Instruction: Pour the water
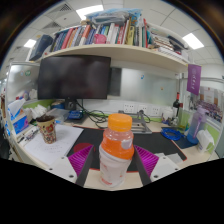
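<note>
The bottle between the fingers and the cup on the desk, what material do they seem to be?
Bottle: probably clear plastic, glossy, see-through body with an orange cap and orange band. It stands between the hand-held gripper fingers; grip contact is unclear. Cup: possibly paper, matte, with a dark printed pattern; too small to be sure.

Nothing here can be read. The bottle point(116, 150) at lower centre of the frame carries an orange band, but no words on it come clear. The book spines point(100, 36) along the top are too small to make out.
</note>
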Tool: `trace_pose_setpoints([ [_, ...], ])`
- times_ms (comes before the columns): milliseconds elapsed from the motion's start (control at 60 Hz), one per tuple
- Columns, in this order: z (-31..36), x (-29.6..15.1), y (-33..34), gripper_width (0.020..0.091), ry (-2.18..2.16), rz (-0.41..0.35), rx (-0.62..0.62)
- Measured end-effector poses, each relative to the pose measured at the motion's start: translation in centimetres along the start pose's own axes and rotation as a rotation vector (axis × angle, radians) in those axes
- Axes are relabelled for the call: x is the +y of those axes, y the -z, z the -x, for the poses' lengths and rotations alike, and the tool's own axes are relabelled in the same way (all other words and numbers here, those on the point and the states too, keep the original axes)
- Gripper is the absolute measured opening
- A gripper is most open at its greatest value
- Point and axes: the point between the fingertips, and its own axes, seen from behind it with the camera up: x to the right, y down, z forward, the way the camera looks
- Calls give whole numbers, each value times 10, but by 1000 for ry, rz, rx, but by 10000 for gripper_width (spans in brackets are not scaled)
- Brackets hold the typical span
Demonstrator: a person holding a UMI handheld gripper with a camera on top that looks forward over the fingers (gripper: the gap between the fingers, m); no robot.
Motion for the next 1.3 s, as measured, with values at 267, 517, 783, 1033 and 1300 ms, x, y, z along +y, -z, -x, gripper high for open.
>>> trace_pose_setpoints([
  [267, 3, -2, -18, 536, -24, -53, 52],
  [517, 4, -4, -22, 365, 3, -35, 96],
  [783, 17, -42, -49, 365, 275, 48, 116],
  [1033, 85, -101, -94, 367, 817, 77, 16],
  [1300, 152, -119, -127, 365, 1450, 79, -68],
])
